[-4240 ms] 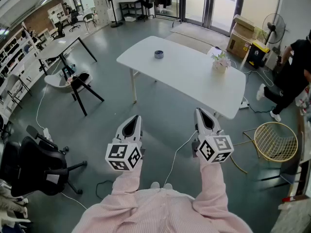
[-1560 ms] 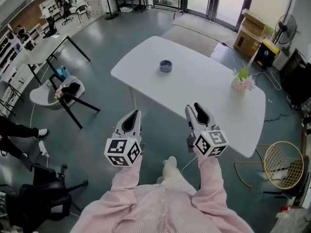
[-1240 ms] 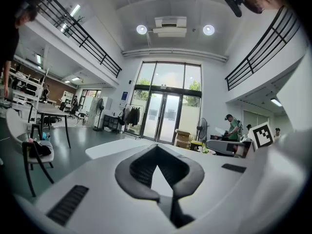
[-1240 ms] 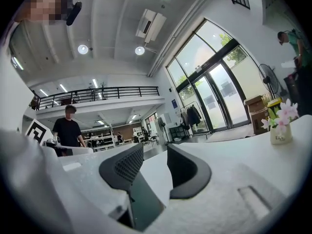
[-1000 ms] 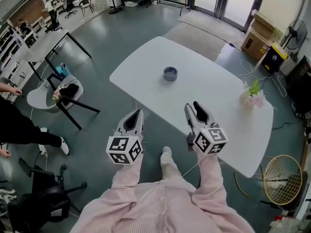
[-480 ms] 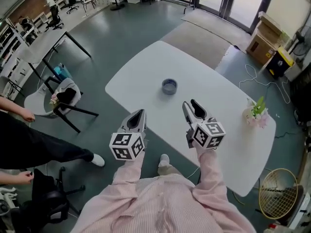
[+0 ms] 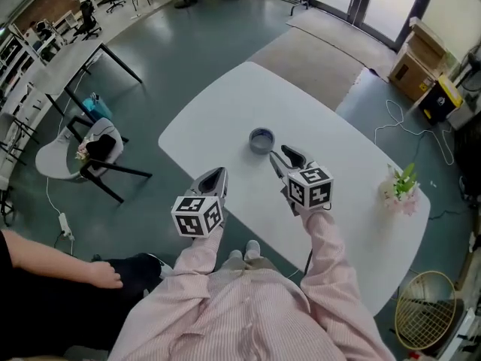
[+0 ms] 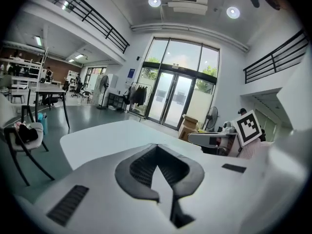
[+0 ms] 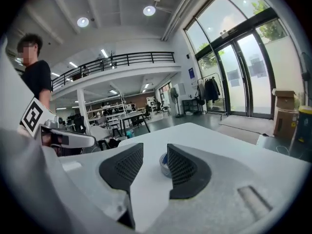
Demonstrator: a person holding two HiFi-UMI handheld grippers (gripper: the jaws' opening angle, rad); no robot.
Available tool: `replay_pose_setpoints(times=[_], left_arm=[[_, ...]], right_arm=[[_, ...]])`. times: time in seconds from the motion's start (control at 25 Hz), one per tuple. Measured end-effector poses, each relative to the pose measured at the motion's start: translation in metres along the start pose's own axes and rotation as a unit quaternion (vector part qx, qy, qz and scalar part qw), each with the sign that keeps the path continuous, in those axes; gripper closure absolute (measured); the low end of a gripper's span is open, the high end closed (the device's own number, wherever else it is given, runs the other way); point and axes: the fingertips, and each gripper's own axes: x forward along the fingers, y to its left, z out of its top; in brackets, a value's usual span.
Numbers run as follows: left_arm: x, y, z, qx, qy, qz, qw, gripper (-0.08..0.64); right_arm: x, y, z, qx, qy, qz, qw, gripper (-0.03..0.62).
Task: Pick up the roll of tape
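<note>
The roll of tape [image 7: 261, 139] lies flat on the tabletop [image 7: 218, 104] just ahead of the right gripper [image 7: 279, 156], whose jaws stand apart and aimed at it, likely to straddle its wall. The left gripper [image 7: 213, 179], jaws together, hangs idle beside.

no text is legible; left gripper [image 7: 216, 174] and right gripper [image 7: 279, 156] carry only square coded markers [image 7: 310, 187]

The grey roll of tape [image 7: 261, 139] lies near the middle of the white rounded table [image 7: 225, 100]. The right gripper [image 7: 277, 156] hangs just at its 5 o'clock. The left gripper [image 7: 219, 172] is at 7 o'clock by the table's near edge. The small potted plant [image 7: 400, 187] stands at 4 o'clock, well apart.
</note>
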Motion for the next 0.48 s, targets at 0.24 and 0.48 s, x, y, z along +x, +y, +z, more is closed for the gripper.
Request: replay_pose_setpoints(times=[0.24, 0.48], left_arm=[[0.027, 0.020, -0.014, -0.023, 0.030, 0.009, 0.9992, 0.560], [0.050, 0.039, -0.029, -0.053, 0.055, 0.013, 0.9970, 0.560]], right_arm=[[0.044, -0.008, -0.009, -0.048, 0.067, 0.029, 0.996, 0.457], [0.085, -0.011, -0.028, -0.092, 0.139, 0.058, 0.984, 0.457]])
